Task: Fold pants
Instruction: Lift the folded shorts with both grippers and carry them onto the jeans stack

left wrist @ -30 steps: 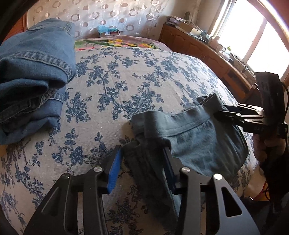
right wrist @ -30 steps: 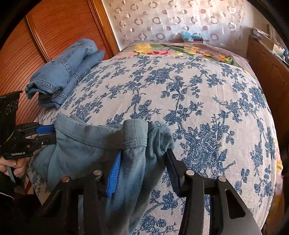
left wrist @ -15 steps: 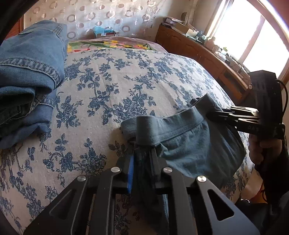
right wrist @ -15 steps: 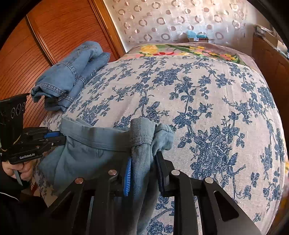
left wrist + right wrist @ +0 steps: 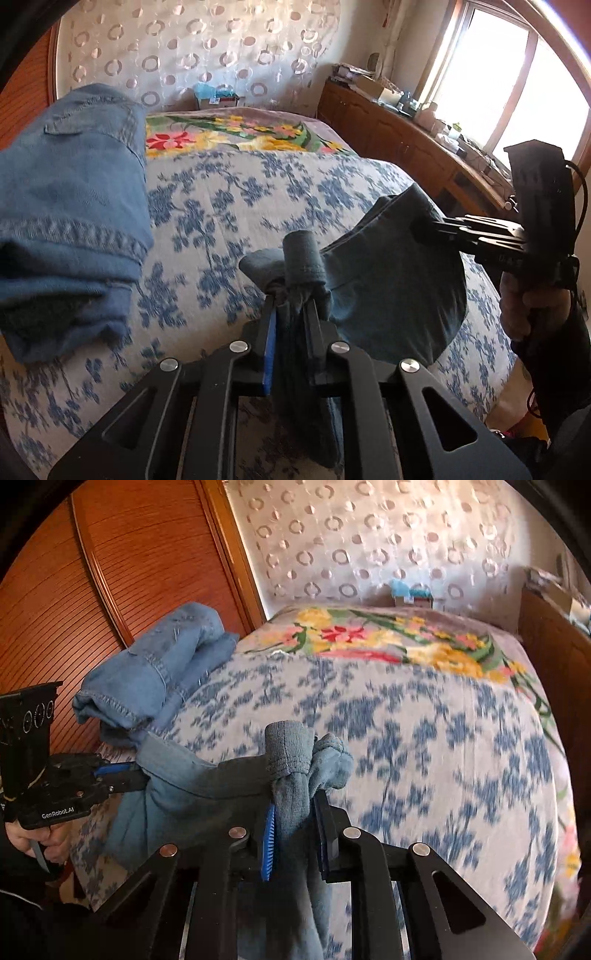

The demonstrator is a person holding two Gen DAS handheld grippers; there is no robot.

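Pants lifted off bed since, waistband clamped between both tools.

**Blues on the bed, warm wood around it**

The pants pinched in the black right gripper are a faded grey-blue, darker in shadow. Its pads are bright blue. Under them the bedspread is off-white with blue flower sprigs; beyond it lies a blanket with red, yellow and green blooms. Left of the gripper, folded jeans are mid-blue denim, the wardrobe orange-brown.
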